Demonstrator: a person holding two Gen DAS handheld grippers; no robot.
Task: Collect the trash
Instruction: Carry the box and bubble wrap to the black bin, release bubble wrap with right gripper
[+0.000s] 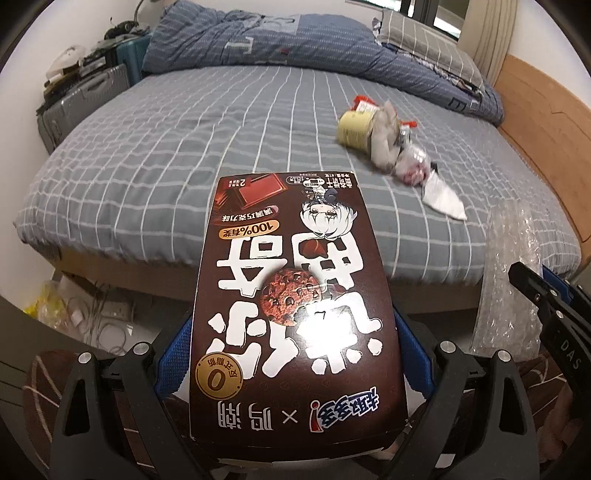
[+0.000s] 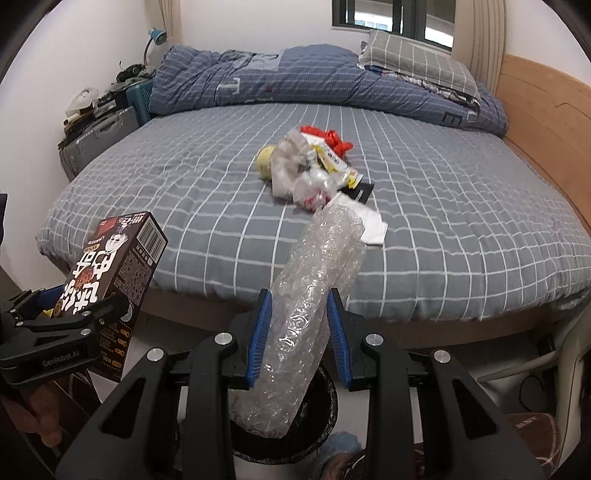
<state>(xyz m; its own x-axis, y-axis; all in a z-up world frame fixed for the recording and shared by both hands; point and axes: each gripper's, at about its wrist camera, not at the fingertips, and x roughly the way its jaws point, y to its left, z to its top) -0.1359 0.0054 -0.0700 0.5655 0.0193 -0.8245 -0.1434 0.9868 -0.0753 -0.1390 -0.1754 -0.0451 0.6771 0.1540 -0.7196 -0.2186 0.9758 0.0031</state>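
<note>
Left gripper [image 1: 295, 354] clamping brown cookie box [image 1: 295, 295] before checked bed [image 1: 184, 155]; trash pile [image 1: 388, 144] lying on bed, beyond box.

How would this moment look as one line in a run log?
left claw: shut on cookie box | right claw: shut on bubble wrap | bin: below wrap | bed: trash pile left

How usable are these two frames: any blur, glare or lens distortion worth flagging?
Left wrist view: trash pile motion-blurred, cookie box sharp with mild glare, bed bowed by fisheye. Right wrist view: sharper overall, bubble wrap glinting, window bright, corners vignetted.
</note>
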